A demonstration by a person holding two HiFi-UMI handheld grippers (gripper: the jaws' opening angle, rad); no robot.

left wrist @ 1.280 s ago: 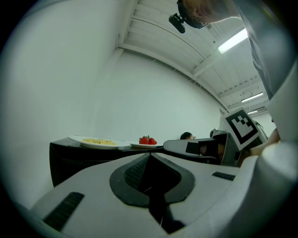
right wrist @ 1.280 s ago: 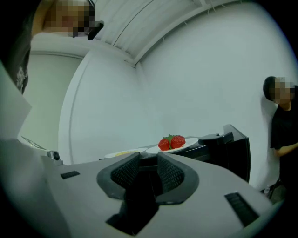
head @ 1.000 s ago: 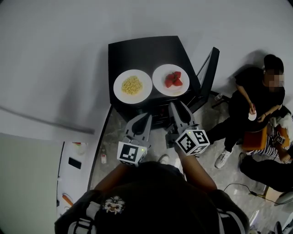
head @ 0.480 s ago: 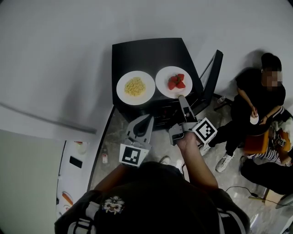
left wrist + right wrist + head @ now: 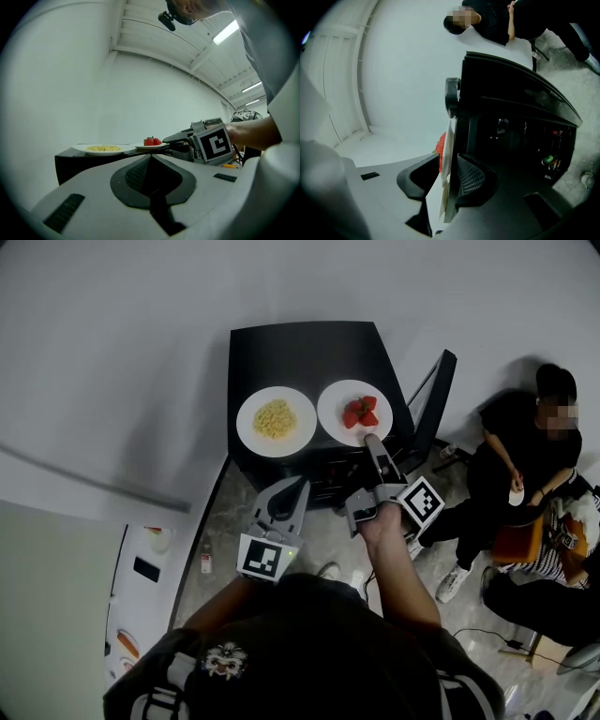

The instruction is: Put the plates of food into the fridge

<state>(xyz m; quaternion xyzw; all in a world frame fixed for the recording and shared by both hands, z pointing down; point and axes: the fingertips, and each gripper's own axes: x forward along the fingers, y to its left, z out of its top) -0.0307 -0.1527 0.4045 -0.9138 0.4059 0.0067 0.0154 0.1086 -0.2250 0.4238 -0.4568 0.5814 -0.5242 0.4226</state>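
Since a second ago the right gripper (image 5: 373,442) has rolled onto its side and gone forward to the fridge (image 5: 300,348), so its tips are now at the near rim of the strawberry plate (image 5: 336,401). The left gripper (image 5: 296,486) has kept its place

Head view: two white plates lie side by side on the fridge's top, toward its front edge. The pasta plate (image 5: 255,427) is on the left half and the strawberry plate on the right half. The door (image 5: 433,395) stands open at the fridge's right side. The left gripper hangs in front of the fridge, apart from both plates. A person (image 5: 525,442) sits to the right of the fridge

Left gripper view: the left gripper (image 5: 151,161) has its jaws together with nothing between them. Beyond them, on the fridge (image 5: 84,159), lie the pasta plate (image 5: 105,149) and the strawberry plate (image 5: 159,146) with its strawberries (image 5: 152,141). The right gripper (image 5: 169,139), with its cube (image 5: 216,145), meets that plate's rim from the right

Right gripper view: the right gripper (image 5: 447,161) has the strawberry plate (image 5: 449,136) edge-on between its jaws. The jaws have just been closing a little yet stand wide, not clamped. The jaw on the fridge's side lies close under the plate, touching or not I cannot tell. The other stands apart from its top face. A strawberry (image 5: 441,146) shows past the rim. The inside of the fridge (image 5: 511,131) is open to view, with bottles (image 5: 549,161) low in it
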